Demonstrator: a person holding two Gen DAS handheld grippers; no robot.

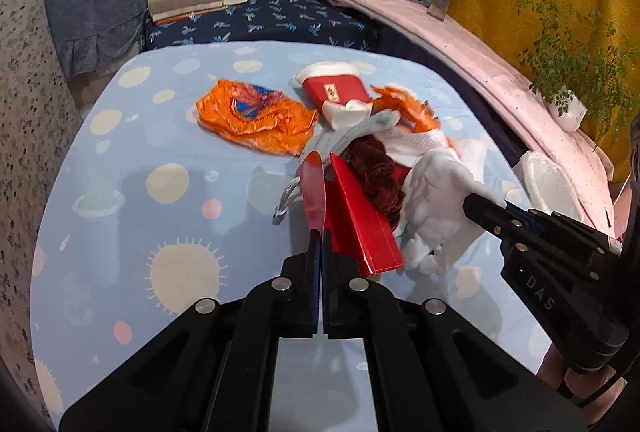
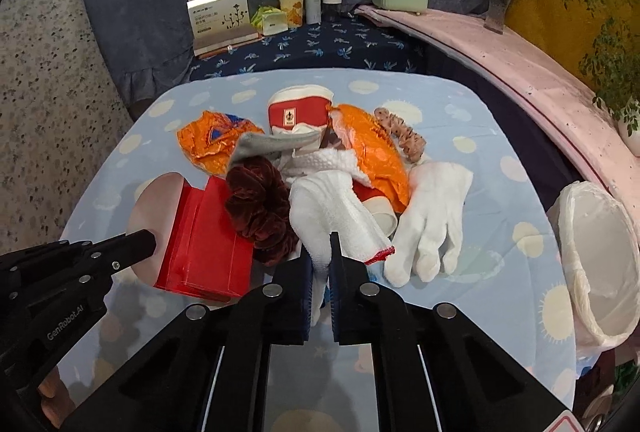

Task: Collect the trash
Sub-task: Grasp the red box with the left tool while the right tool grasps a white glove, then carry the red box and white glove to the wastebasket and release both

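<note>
both fingers pinch: left on red box (image 1: 362, 216), right on white glove (image 2: 332, 216).

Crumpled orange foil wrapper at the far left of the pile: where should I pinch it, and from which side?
Pinch the crumpled orange foil wrapper at its raised, wrinkled left edge, coming from above on the open tablecloth side. That edge looks free, while its right side lies close to the red and white carton and the grey sock.

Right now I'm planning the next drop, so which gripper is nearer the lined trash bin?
Right. The right gripper, shut on the white knit glove, sits beside the bin; the left gripper, clamping the red box, is farther off.
</note>
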